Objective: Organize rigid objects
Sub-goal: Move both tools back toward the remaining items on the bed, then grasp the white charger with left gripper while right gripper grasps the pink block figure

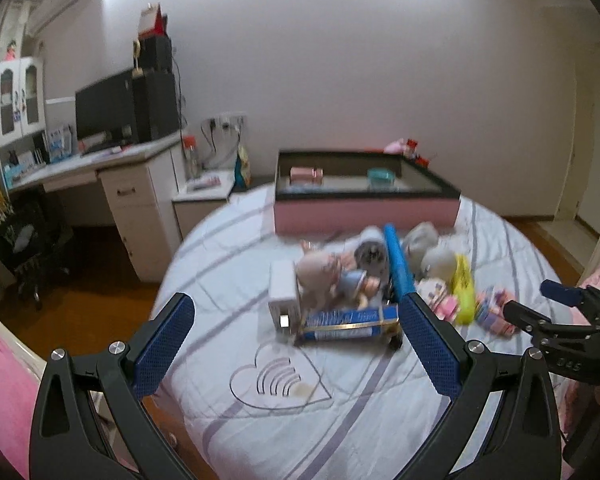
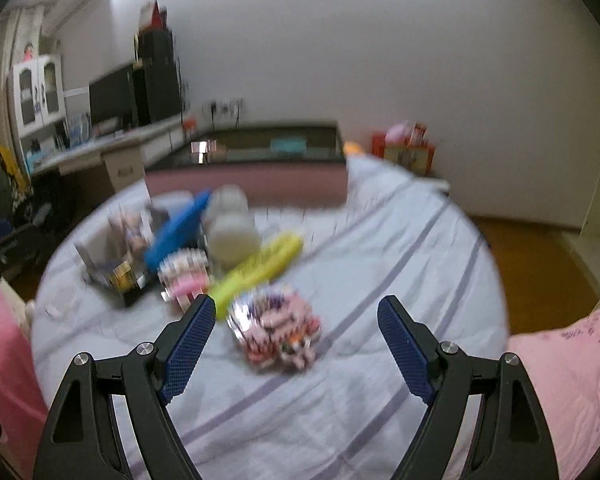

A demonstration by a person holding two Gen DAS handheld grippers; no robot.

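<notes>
On the bed (image 1: 228,264) a heap of small things lies in front of a pink box (image 1: 364,210) with dark rim: a blue tube (image 1: 398,264), a yellow packet (image 2: 260,268), a flat blue carton (image 1: 350,322), a doll (image 1: 320,272), probably, as it is blurred. A pink wrapped bundle (image 2: 278,328) lies nearest the right gripper (image 2: 296,320). Both the right gripper and the left gripper (image 1: 296,320) hang above the cover, pointing downward, jaws wide apart and holding nothing
</notes>
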